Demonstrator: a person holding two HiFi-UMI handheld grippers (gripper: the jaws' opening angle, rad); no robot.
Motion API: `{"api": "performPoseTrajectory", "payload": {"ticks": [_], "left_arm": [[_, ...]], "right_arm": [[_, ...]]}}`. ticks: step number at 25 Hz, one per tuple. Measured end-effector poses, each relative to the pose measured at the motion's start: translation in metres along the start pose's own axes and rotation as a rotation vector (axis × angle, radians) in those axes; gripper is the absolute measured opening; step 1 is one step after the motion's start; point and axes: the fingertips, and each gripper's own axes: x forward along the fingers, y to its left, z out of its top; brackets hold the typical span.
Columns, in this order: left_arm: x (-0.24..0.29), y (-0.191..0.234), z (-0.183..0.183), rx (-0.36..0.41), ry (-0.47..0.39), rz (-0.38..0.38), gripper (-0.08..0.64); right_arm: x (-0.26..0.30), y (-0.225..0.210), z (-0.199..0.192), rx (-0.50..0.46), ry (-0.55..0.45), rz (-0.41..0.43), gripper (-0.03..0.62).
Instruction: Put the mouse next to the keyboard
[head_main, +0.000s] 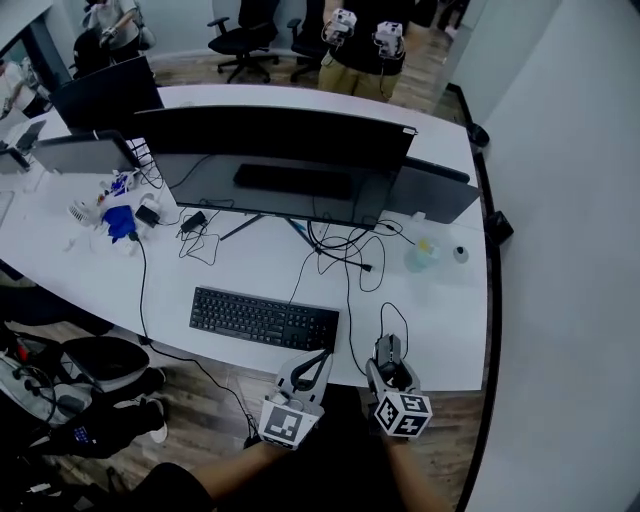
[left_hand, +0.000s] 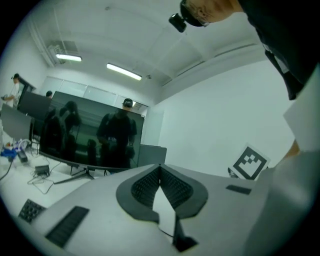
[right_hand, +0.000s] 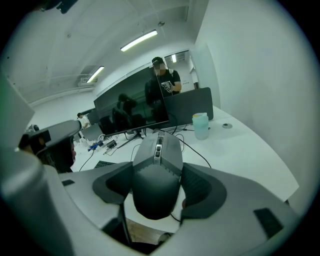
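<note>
Right gripper jaws clamped across the flanks of the mouse, taken from its tail end. Left gripper jaws pressed together, nothing between.

Mouse: light, rigid, and the smooth shell is probably slippery, so the side grip looks right. Its cable may drag.

Position: near edge of the desk, right of the keyboard and apart from it. Lifted or resting, hard to say.

Both grippers point forward, low, side by side.
</note>
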Motion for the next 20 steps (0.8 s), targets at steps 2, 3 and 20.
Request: {"api": "performPoseTrajectory", "payload": {"ticks": [2,3,20], "left_arm": [[0.013,-0.008,0.007,0.069,-0.030,-0.009,0.014],[0.020,-0.011,0.007,0.079,-0.029,-0.013,0.014],[0.093,0.010,-0.018,0.137,0.113,0.050,0.014]], "right_arm": [[0.014,-0.009,-0.006,-0.017,0.031,0.004,0.304],[0.021,-0.013,-0.009,-0.023,0.046,0.009,0.304],[0.133,-0.054,-0.076,-0.054,0.318,0.063,0.304]]}}
